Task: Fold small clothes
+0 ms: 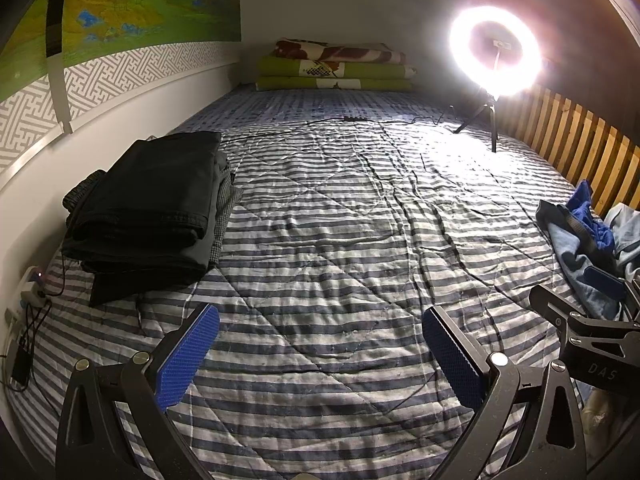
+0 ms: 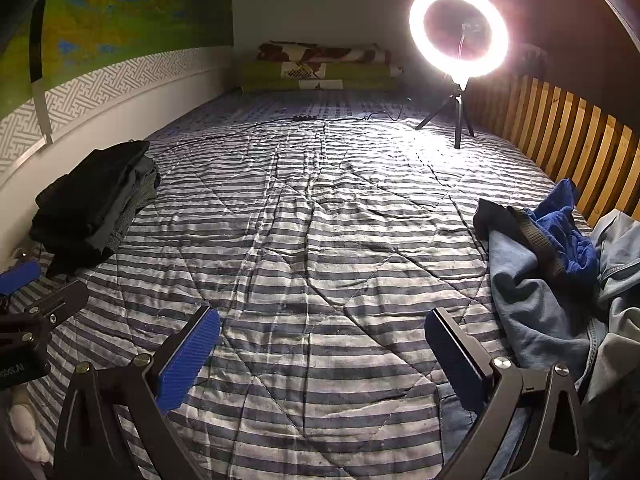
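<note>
Left claw (image 1: 320, 344): I see both blue pads spread wide with nothing between them, hanging tilted down over bare striped quilt (image 1: 340, 220).
Right claw (image 2: 322, 346): also wide and empty, just beside the left one; the unfolded heap starts near its right finger.
Unfolded clothes (image 2: 560, 264): a crumpled heap at the right edge of the bed, pale blue fabric with a bright blue piece and a dark strap-like band on top, denim further right. I cannot tell where one garment ends and the next begins.
Folded stack (image 1: 152, 216): dark garments piled by the left wall, a checked piece sticking out under them.
Stage, as I judge it: between items; the next piece is not yet picked up, and the middle of the quilt is free for laying one out.
Risk, tangled pick: I may pinch two layers at once and drag several garments out, because the heap overlaps itself.
Risk, quilt: a low grab could catch the wrinkled quilt along with the cloth.
Risk, cable (image 1: 280, 132): it lies across the far quilt toward the ring light (image 1: 496, 52); a wide spread of cloth could snag it and tip the tripod.
Risk, stack: a careless left sweep could knock the folded stack over.
</note>
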Available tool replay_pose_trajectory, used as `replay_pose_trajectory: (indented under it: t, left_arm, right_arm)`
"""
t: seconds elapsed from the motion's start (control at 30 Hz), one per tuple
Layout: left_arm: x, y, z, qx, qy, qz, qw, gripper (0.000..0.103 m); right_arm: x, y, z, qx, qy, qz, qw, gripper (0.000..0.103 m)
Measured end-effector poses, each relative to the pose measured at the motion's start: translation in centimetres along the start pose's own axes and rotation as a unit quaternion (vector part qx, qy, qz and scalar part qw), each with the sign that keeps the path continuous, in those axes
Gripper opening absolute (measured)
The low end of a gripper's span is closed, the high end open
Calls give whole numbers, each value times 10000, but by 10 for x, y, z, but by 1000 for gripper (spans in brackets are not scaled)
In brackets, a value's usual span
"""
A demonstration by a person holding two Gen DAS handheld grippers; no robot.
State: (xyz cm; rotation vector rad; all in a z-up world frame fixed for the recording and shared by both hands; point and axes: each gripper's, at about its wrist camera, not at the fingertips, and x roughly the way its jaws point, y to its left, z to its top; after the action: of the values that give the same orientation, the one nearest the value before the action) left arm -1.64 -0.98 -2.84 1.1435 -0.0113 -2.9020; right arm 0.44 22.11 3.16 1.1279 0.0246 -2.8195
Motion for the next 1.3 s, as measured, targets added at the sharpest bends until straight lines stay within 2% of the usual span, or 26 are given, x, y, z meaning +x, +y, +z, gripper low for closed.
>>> replay_pose_trajectory:
  t: [1.3]
  left_arm:
    - [5,-3,-2,43,27,-8,10000,103]
  right_arm:
    - [2,0,-1,17,9,-32,10000,101]
